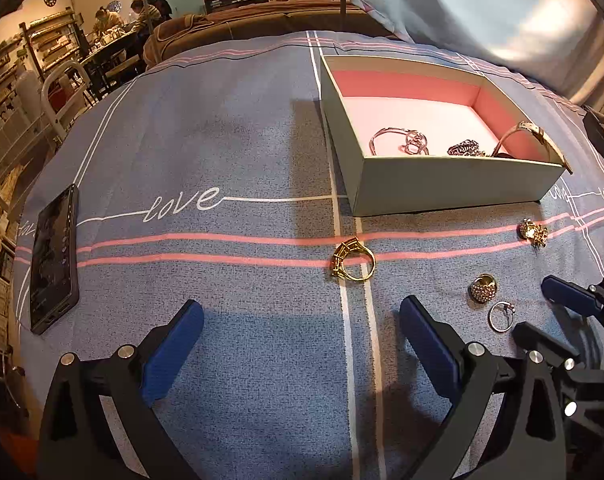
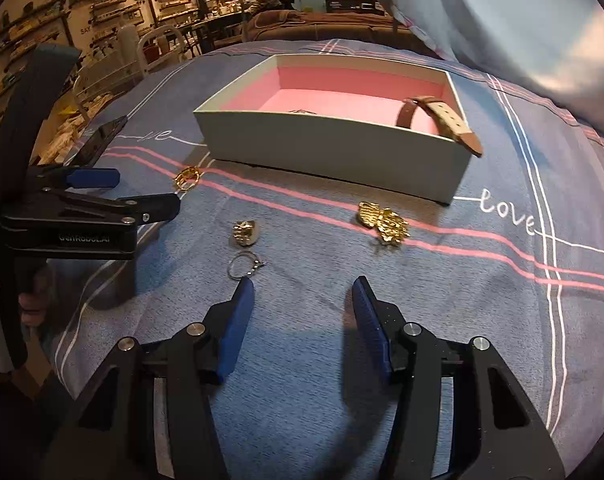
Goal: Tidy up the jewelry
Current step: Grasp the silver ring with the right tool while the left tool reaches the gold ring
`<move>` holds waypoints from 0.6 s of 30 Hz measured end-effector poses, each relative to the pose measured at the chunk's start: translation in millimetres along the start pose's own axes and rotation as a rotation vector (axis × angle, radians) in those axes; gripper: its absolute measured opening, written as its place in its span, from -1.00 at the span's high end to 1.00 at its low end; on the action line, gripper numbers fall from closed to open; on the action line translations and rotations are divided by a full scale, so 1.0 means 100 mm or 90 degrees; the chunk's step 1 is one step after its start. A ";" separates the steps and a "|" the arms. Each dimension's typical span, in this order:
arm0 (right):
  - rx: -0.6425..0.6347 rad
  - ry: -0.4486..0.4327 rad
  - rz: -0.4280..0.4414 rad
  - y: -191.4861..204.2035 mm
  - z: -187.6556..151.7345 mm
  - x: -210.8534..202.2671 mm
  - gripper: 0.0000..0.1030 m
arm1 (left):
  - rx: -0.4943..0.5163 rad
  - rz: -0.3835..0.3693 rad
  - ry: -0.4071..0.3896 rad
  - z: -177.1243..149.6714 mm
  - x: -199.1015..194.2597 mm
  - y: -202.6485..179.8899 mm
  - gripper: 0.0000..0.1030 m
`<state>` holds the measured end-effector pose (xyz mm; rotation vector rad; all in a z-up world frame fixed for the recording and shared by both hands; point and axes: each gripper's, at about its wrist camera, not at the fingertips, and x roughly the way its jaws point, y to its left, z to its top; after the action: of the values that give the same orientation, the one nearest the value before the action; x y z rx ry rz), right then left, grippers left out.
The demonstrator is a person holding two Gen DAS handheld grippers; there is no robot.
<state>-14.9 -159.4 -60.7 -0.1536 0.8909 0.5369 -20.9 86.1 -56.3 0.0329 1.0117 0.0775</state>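
- Surface: striped blue bedspread (image 2: 302, 360) printed with "love", on what appears to be a bed rather than a desk; it carries all loose pieces.
- Container: open box (image 1: 442, 184) with a pink lining, at the far side of the spread. It already holds a bangle (image 1: 386, 136), a small sparkly piece and a strap watch (image 2: 442, 120) that leans over the right-hand wall.
- Loose pieces: thin silver ring (image 2: 242, 266), pavé dome ring (image 2: 245, 233), gold ring (image 1: 352, 260) with a row of stones, gold brooch-like cluster (image 2: 384, 220).
- Right gripper (image 2: 298, 312): jaws released at roughly half spread, nothing between them.
- Left gripper (image 1: 302, 332): jaws released wide, empty, low over bare cloth.
- Key relation: the silver ring lies flat, just ahead of the tip of the right gripper's left finger (image 2: 238, 320), and so outside the gap, offset to the left of the jaw centreline. In the left wrist view the same ring sits between the two grippers, but nearer the right one.
- Judgement: the right gripper appears to be lining up on the silver ring. It would need a short shift leftward and forward to bring the hoop between the jaws.
- Risk: the hoop is thin and flat on soft cloth, so the jaws may pinch fabric or skid the ring.
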 end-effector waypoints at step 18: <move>0.003 -0.024 0.032 0.04 0.00 -0.12 0.54 | 0.040 0.037 -0.028 0.08 0.09 -0.09 -0.88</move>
<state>-23.4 -160.8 -51.2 -0.1159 0.8617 0.5829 -9.5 78.1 -60.2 0.1216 0.9698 0.0979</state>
